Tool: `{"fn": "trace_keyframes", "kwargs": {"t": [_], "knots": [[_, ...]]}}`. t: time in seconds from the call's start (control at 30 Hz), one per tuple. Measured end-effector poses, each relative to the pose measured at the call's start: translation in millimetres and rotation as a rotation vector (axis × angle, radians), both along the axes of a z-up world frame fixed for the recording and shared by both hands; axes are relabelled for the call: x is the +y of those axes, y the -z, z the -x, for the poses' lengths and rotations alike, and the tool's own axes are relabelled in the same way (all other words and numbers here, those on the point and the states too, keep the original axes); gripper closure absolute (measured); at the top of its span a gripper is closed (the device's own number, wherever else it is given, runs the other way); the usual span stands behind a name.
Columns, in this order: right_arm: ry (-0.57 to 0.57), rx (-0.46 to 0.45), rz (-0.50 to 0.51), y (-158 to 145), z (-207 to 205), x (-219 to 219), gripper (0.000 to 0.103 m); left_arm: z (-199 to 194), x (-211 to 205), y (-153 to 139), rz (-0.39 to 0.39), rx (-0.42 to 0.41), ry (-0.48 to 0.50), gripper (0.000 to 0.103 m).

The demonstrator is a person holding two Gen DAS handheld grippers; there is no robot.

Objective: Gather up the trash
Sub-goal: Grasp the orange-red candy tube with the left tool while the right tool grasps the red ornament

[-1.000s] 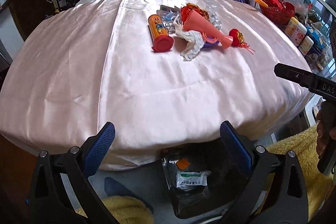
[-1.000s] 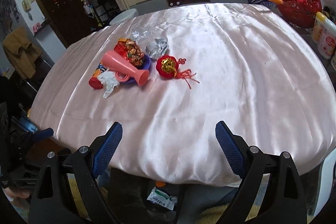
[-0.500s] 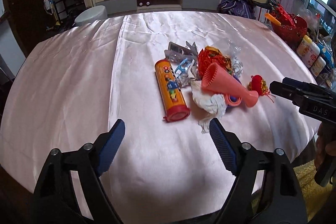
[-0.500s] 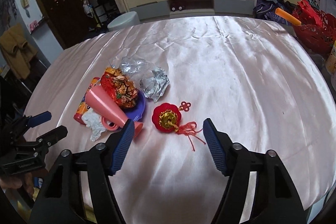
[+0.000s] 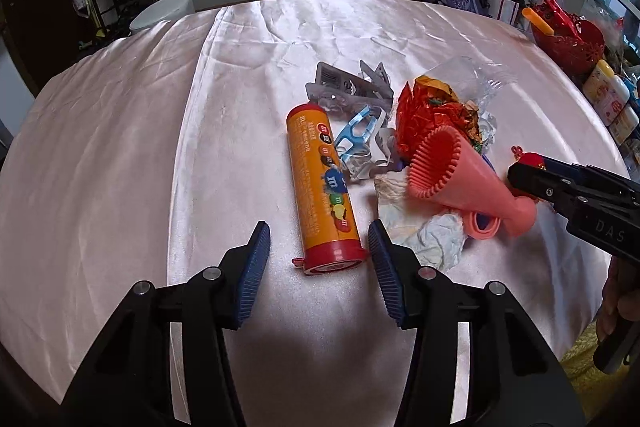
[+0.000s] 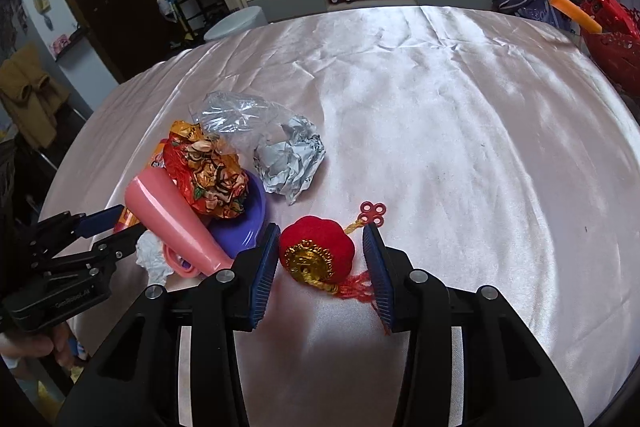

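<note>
Both grippers are lining up for a first pick from the litter heaped on the bench (image 6: 460,115), which is draped in pale satin cloth. The right gripper (image 6: 322,259) brackets the red ornament (image 6: 318,253): its jaws stand spread, one pad just beside the ornament's left flank and the other a little off its right side, over the red tassel (image 6: 356,285). To do this well, I would centre the plush body between the pads and lower them close to the cloth before squeezing, so the cord and tassel are not all that gets caught; the slippery satin may bunch if the tips drag.

The left gripper (image 5: 319,263) sits with its jaws parted, empty, just short of the red cap of the candy tube (image 5: 322,187), which lies lengthwise pointing away. The tube is round and hard, so it could roll; advancing until the pads straddle its body, not merely the cap, should give a surer hold. The pink funnel (image 5: 460,183), crumpled tissue (image 5: 432,235) and foil wrappers (image 5: 432,111) lie just right of the tube, untouched
</note>
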State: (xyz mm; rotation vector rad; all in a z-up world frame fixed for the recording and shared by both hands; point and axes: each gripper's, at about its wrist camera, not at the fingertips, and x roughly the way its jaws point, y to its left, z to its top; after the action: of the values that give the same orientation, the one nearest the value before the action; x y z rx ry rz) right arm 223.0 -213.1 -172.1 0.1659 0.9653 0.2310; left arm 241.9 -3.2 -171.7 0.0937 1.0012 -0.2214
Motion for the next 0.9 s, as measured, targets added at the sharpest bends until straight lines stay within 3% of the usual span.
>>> {"fn": "trace_keyframes", "kwargs": {"t": [0.07,0.1,0.43,0.9], "knots": [[-0.005,-0.011,0.009,0,0,3,0.06,-2,0,2,0.006,-0.006,-0.001,0.062],[-0.009,-0.012,0.008,0,-1,4,0.067,-3,1,2,0.01,-0.006,-0.002,0.067],[-0.032,-0.058,0.003,-17,11,9,0.068,8,5,-19,-0.004,-0.067,0.008,0.068],[-0.04,-0.154,-0.029,-72,88,5,0.068,98,8,-75,0.039,-0.189,0.019,0.068]]}}
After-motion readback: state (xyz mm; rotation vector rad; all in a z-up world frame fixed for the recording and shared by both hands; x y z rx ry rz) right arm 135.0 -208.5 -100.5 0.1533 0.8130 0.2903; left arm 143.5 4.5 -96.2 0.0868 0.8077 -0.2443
